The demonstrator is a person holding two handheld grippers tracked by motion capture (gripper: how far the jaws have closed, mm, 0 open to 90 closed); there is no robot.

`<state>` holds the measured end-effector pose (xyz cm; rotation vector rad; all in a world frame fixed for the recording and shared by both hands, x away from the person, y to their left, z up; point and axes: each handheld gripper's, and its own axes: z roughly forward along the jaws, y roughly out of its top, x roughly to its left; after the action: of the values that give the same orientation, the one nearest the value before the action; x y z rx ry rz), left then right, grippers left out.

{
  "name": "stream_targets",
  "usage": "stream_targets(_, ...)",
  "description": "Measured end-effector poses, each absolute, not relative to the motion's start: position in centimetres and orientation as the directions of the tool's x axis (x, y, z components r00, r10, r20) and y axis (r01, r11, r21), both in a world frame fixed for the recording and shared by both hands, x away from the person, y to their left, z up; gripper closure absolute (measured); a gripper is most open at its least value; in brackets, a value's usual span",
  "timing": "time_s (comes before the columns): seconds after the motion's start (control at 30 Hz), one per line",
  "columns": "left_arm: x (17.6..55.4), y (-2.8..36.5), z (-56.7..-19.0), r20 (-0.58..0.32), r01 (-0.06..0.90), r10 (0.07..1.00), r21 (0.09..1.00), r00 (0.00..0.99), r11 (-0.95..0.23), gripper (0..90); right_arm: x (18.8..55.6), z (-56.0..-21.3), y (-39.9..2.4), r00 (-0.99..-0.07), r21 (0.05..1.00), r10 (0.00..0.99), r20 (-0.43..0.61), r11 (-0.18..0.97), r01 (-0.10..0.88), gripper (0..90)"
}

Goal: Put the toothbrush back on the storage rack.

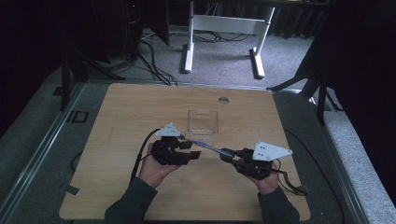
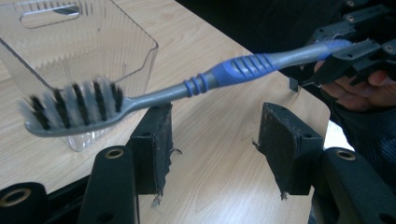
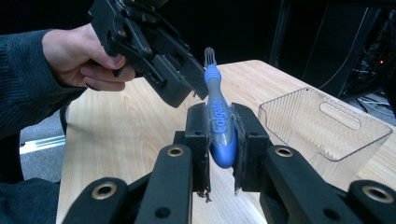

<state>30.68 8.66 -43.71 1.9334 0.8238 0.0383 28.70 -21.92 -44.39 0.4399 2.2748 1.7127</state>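
Above the wooden counter (image 1: 140, 186), right tongs (image 3: 219, 140) clamp the blue-and-grey plastic toothbrush (image 2: 187, 86) by its handle end; left tongs (image 2: 212, 135) stand apart, the shaft free above them. Handover looks complete; next, lowering it into the ribbed clear plastic bin (image 1: 202, 122) just beyond, with the left tongs close alongside.
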Motion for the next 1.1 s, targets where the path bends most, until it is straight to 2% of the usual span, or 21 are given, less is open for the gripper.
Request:
stream_targets(0.5,30.8,8.3,-43.4,-0.352,0.523,0.524,0.823,0.775,-0.222,44.8,28.6,-44.4,-21.6,-0.922,0.966,0.385,-0.029,0.249,0.073,78.1)
stream_targets(0.93,30.7,8.7,-43.0,-0.424,0.510,0.468,0.858,0.775,-0.068,45.2,28.6,-44.9,-21.2,-0.928,0.957,0.371,-0.045,0.283,0.066,78.1)
stream_targets(1.0,30.7,8.6,-42.9,-0.422,0.501,0.466,0.864,0.778,-0.053,46.9,28.5,-45.1,-20.9,-0.928,0.953,0.368,-0.054,0.297,0.062,78.1)
stream_targets(1.1,30.6,8.5,-42.8,-0.418,0.491,0.470,0.870,0.777,-0.039,54.5,28.5,-45.2,-20.7,-0.927,0.950,0.370,-0.060,0.306,0.061,78.0)
